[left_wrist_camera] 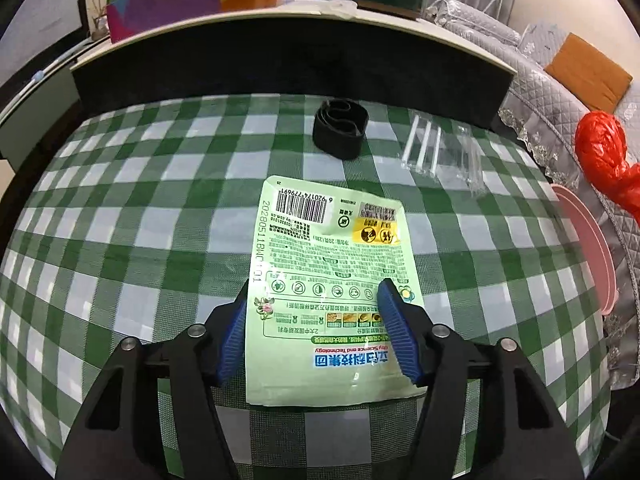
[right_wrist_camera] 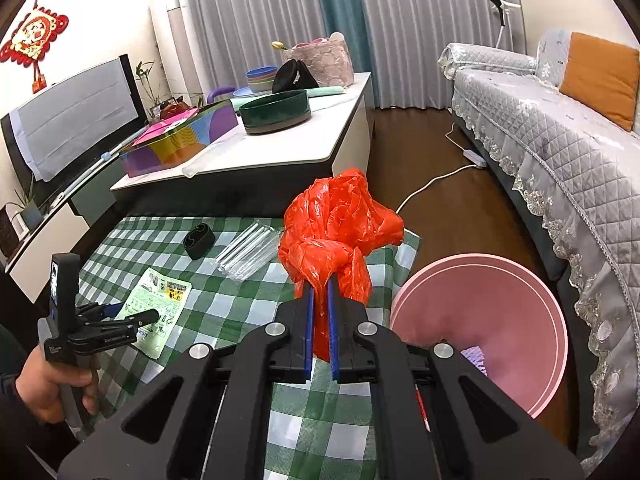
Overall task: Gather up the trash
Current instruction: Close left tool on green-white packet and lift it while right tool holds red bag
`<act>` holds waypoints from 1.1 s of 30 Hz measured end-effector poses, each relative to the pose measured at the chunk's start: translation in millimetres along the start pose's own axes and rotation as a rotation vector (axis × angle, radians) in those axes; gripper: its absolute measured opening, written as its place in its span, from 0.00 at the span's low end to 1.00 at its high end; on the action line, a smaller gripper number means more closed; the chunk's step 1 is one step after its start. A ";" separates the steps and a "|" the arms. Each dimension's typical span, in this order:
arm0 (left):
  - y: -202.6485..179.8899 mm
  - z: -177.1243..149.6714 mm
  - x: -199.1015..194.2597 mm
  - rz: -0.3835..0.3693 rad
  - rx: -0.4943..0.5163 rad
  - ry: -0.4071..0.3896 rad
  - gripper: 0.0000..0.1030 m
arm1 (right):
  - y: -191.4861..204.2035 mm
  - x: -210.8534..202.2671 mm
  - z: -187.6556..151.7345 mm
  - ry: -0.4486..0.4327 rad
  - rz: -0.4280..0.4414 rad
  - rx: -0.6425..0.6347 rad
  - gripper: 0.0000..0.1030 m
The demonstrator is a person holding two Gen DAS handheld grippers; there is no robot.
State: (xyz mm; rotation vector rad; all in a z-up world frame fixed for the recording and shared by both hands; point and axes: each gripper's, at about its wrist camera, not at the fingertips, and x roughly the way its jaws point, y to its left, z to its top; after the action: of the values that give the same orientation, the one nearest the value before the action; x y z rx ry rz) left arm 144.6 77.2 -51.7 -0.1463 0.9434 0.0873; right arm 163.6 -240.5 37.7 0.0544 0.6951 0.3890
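The left claw, jaws apart, straddles a green packet lying flat on the checked counter; the right claw clenches a red bag beside the pink bin. Next, likely: pinching the packet's edge.

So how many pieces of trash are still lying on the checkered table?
3: the green wrapper between the left claw's fingers, the black roll behind it, and the clear packet to its right. Others could be hidden out of view.
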 end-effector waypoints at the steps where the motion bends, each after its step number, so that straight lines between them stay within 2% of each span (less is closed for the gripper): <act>1: -0.7 -0.6 -0.5 -0.005 0.001 -0.002 0.60 | 0.3 0.2 0.3 0.000 -0.001 0.001 0.06; 6: -3.7 -1.7 0.5 -0.015 0.011 0.004 0.62 | -0.2 0.5 0.2 0.001 -0.001 0.000 0.06; 7: -5.5 -2.0 1.0 -0.014 0.020 0.006 0.66 | -0.1 0.4 0.3 0.002 -0.001 0.000 0.06; 8: -6.7 -2.2 1.5 -0.007 0.026 0.008 0.75 | 0.2 0.0 1.1 0.001 -0.002 0.001 0.06; 9: -8.6 -2.9 1.0 0.005 0.030 0.002 0.78 | 0.1 -0.3 1.1 0.001 -0.003 0.001 0.06; 15: -12.9 1.8 -6.5 0.005 0.046 -0.047 0.78 | -0.6 -1.6 1.2 -0.001 -0.004 0.004 0.06; 20: -21.0 0.9 2.9 0.002 0.067 -0.017 0.80 | -0.5 0.0 1.8 0.004 -0.003 0.001 0.06; 23: -29.7 0.6 8.2 0.015 0.089 -0.013 0.88 | -0.4 1.9 2.1 0.007 -0.002 -0.001 0.06; 29: -44.8 5.1 17.0 0.039 0.146 0.008 0.92 | -1.6 7.6 2.0 0.017 -0.005 0.000 0.06; 33: -44.1 12.7 22.0 0.045 0.134 0.015 0.93 | -2.6 10.7 1.7 0.024 -0.009 0.002 0.06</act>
State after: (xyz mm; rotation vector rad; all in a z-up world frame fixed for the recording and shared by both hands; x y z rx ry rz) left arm 173.7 36.0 -58.3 -0.0017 0.9646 0.0643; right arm 173.0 -238.9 32.0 0.0490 0.7190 0.3804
